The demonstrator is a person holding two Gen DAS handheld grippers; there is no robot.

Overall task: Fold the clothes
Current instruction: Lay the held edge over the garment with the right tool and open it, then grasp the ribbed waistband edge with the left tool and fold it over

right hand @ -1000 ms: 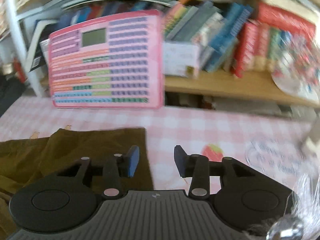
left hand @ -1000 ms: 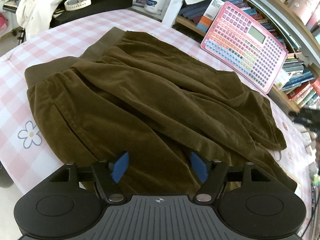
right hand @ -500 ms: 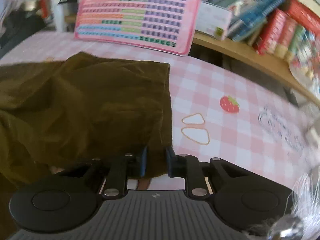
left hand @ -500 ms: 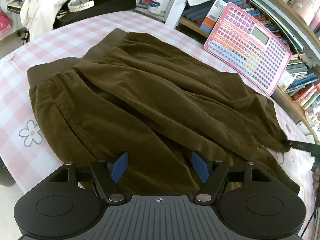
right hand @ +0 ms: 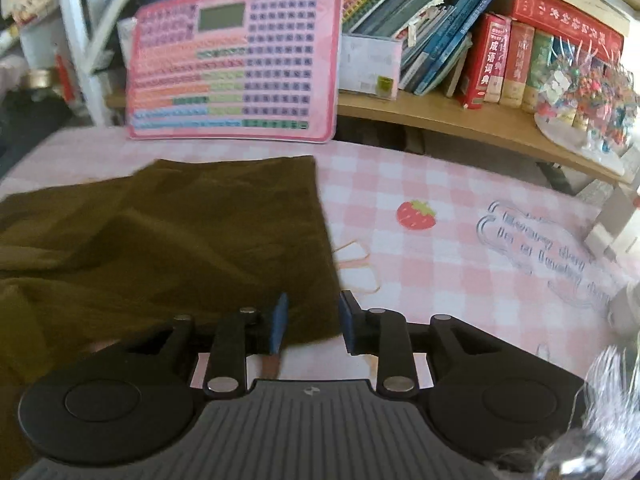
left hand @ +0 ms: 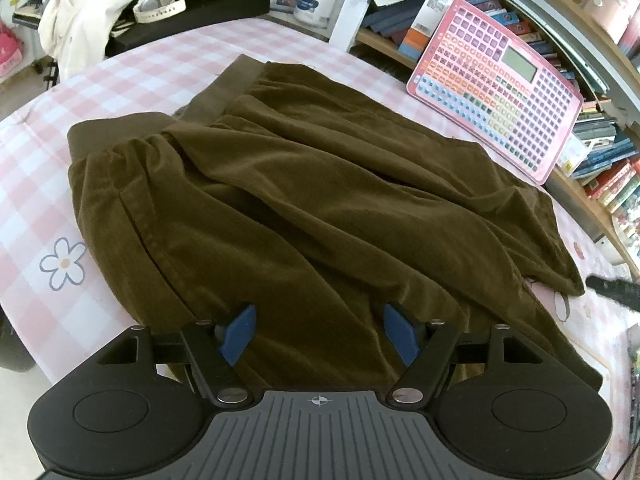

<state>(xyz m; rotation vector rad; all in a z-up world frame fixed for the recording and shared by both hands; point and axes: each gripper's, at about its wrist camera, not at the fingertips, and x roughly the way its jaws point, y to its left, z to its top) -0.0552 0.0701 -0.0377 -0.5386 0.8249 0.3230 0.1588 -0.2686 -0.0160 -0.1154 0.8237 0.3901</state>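
Dark olive-brown velvet trousers [left hand: 320, 200] lie spread on a pink checked tablecloth [left hand: 40, 184], waistband at the far left and leg ends to the right. My left gripper [left hand: 320, 332] hovers open over the near edge of the cloth, with nothing between its blue pads. In the right wrist view a leg-end corner of the trousers [right hand: 160, 240] lies between the parted fingers of my right gripper [right hand: 312, 320]. In the left wrist view that gripper [left hand: 616, 292] shows as a dark shape just right of the upper leg's tip.
A pink toy keyboard [left hand: 496, 92] leans on a wooden bookshelf [right hand: 440, 116] full of books behind the table. A pile of white clothing [left hand: 72, 20] and a black box sit at the far left. Bare tablecloth [right hand: 440, 260] lies right of the trousers.
My right gripper came down onto the leg-end corner, narrowed on it half a second ago, and its fingers now stand wider apart. The left gripper has barely moved.
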